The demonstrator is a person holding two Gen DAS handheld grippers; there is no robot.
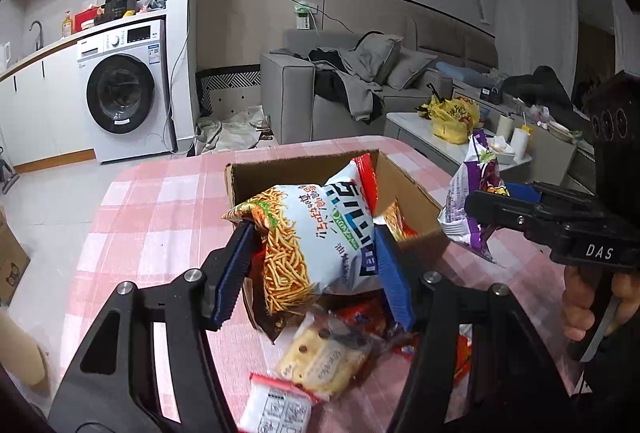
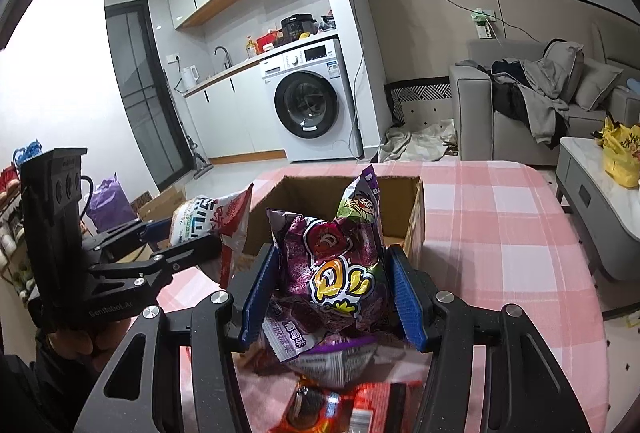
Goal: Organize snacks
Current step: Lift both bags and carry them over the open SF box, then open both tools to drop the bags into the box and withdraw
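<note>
My left gripper (image 1: 316, 257) clamps a noodle-snack bag (image 1: 316, 233), my right gripper (image 2: 332, 293) a purple bag (image 2: 332, 265) (both raised); the cardboard box (image 2: 416, 209) lies just ahead, left nearer.

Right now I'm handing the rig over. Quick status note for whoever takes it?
Left gripper: shut on the white noodle-snack bag, held up at the near edge of the cardboard box.
Right gripper: shut on the purple candy bag, also lifted just in front of the box.
Done: at least one orange packet lies inside the box; the rest of its contents can't be seen.
Left: drop both held bags in, then collect the loose ones on the checked tablecloth: cracker pack, red-and-white sachet, red wrapper.
</note>
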